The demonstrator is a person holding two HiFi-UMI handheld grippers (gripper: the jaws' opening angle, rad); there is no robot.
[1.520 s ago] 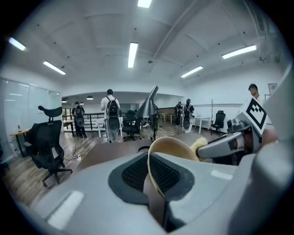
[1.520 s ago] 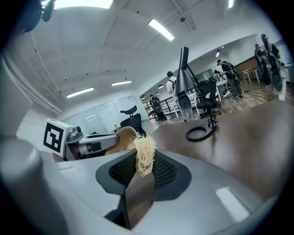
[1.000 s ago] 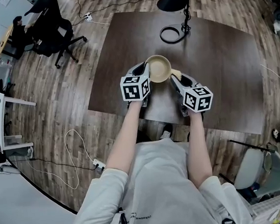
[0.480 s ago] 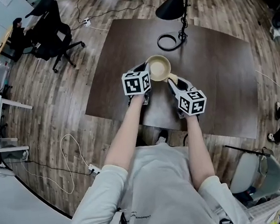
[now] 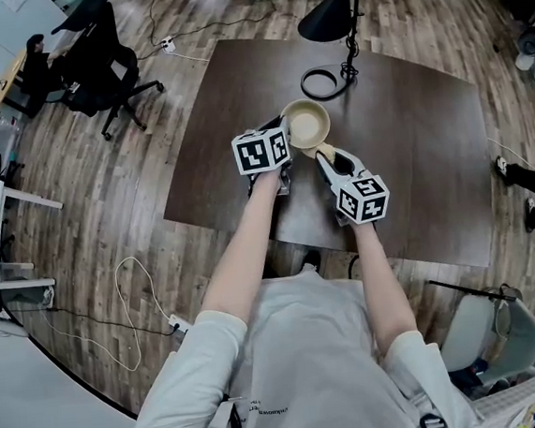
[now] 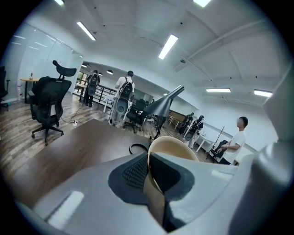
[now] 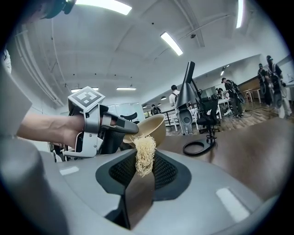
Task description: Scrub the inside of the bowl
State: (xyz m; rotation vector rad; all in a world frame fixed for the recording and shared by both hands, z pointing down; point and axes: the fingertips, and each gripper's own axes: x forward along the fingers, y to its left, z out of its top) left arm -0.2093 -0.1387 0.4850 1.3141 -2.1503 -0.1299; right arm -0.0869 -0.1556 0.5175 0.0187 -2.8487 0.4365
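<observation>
Rim-held bowl (image 5: 305,126), scrubber (image 7: 145,153) at its edge.
The left tongs (image 6: 149,174) clamp the bowl's rim, tilting it above the table (image 5: 411,138); the right tongs (image 7: 142,167) pinch a pale fibrous scrubber just beside that rim. Hard scrubbing could lever the bowl out of its thin rim hold, or tug the tuft loose.

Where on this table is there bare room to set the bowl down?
Bare table spans the right half, from the lamp base to the near edge, and the left strip beside the left gripper. It is crowded in the middle, where the bowl, the right gripper and its scrubber meet, and at the far edge around that base.
</observation>
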